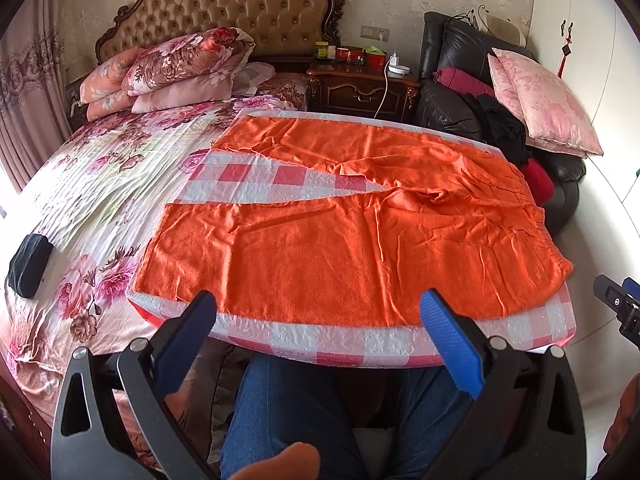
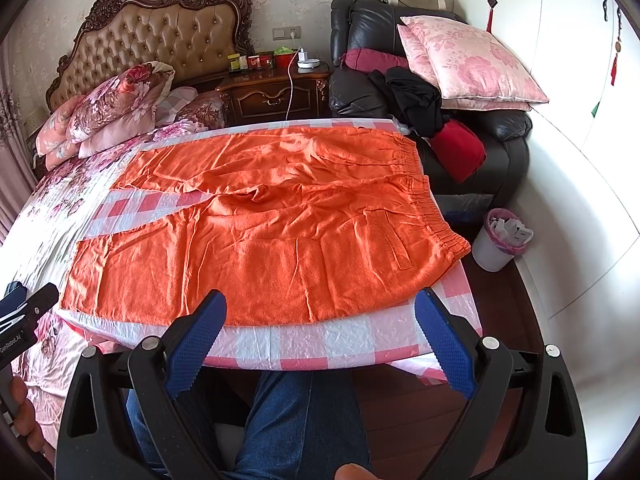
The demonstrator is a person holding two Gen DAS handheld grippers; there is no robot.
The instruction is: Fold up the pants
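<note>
Orange pants (image 1: 360,236) (image 2: 272,236) lie spread flat on a pink-and-white checked board (image 1: 320,340) (image 2: 300,344). The waistband is at the right and the two legs run to the left, parted by a gap. My left gripper (image 1: 320,304) is open, hovering just before the board's near edge by the near leg. Nothing sits between its blue fingers (image 1: 448,328). My right gripper (image 2: 320,304) is open too, above the near edge in front of the near leg's side seam. It is empty. The left gripper's body (image 2: 24,312) shows at the left edge of the right wrist view.
The board rests on a bed with a floral sheet (image 1: 80,200). Pillows (image 1: 176,68), a nightstand (image 1: 360,88) and a black armchair (image 2: 480,128) piled with clothes and cushions stand behind. A white bin (image 2: 500,240) stands at the right. A person's jeans-clad legs (image 1: 300,408) sit below the board.
</note>
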